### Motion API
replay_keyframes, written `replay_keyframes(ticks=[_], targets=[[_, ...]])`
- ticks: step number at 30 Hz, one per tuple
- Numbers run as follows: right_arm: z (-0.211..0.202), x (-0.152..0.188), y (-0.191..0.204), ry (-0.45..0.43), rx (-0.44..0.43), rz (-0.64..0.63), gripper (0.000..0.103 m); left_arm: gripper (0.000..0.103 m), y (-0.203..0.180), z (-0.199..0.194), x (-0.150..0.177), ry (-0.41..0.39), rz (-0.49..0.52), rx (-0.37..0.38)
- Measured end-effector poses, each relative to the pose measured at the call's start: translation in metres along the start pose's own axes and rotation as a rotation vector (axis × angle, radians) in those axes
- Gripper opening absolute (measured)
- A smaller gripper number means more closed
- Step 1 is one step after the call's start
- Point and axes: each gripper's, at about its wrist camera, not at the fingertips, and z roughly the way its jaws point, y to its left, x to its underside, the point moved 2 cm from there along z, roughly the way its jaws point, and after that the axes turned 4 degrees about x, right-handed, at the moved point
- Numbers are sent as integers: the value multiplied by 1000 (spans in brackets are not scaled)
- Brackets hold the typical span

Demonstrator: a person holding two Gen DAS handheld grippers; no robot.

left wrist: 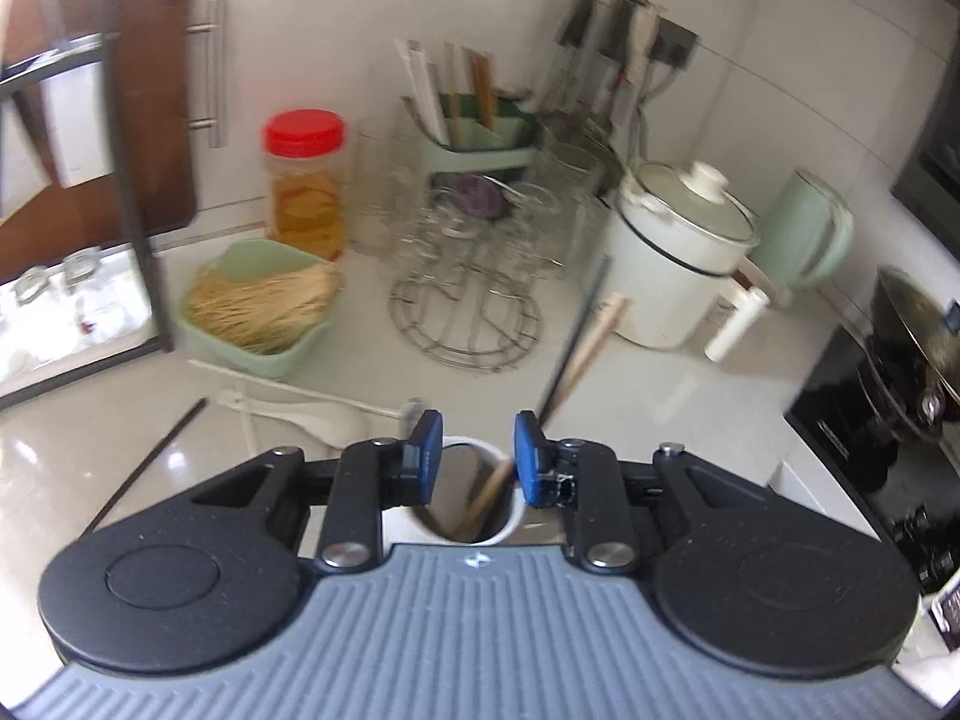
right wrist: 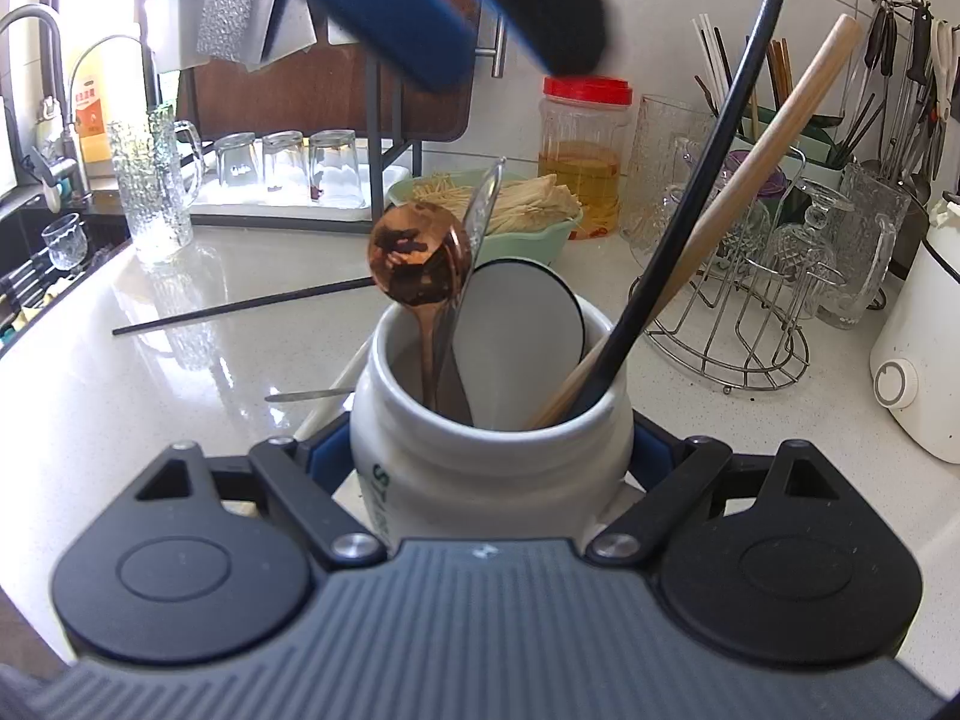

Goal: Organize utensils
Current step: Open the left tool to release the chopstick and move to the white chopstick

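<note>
the right gripper [right wrist: 489, 456] clamps the white jar [right wrist: 489, 450] by its belly, pads pressed on both sides, and the jar stands on the counter [right wrist: 150, 372] at 6 o'clock in the right wrist view. the left gripper [left wrist: 474, 450] hovers over the jar mouth with its jaws a little apart and nothing between them. risk, as i judge it: the long utensils lean far out toward 1 o'clock, so a bump from the left gripper as it moves off could lever them out or tip the jar if the right grip slackens. the copper spoon [right wrist: 417, 258] stands bowl-up at 11 o'clock and looks top-heavy. in the jar i count five things: one copper spoon, one steel utensil [right wrist: 483, 210], one white flat piece [right wrist: 522, 324], one wooden handle [right wrist: 774, 144], one black handle [right wrist: 708, 180]. still loose on the counter: one black chopstick [right wrist: 240, 306], one white spoon [left wrist: 288, 414], one steel handle [right wrist: 309, 396] at 9 o'clock of the jar.
</note>
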Motion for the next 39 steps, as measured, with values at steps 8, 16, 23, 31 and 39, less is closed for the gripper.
replay_keyframes(ticks=[8,16,23,31,39], targets=[[1,-1,-1,5,-4,0,92,31,65,-5,27,10,-186,-120],[3,-4,-4,24,-12,-11,92,31,125,34,54,85,-360,-157],[3,-3,-6,32,-8,-8,92,31,154,85,53,139,-413,-154],[2,-2,-4,33,16,14,92,31,153,126,51,225,-302,-111],[3,-4,-4,42,20,23,92,29,129,144,48,253,-85,-81]])
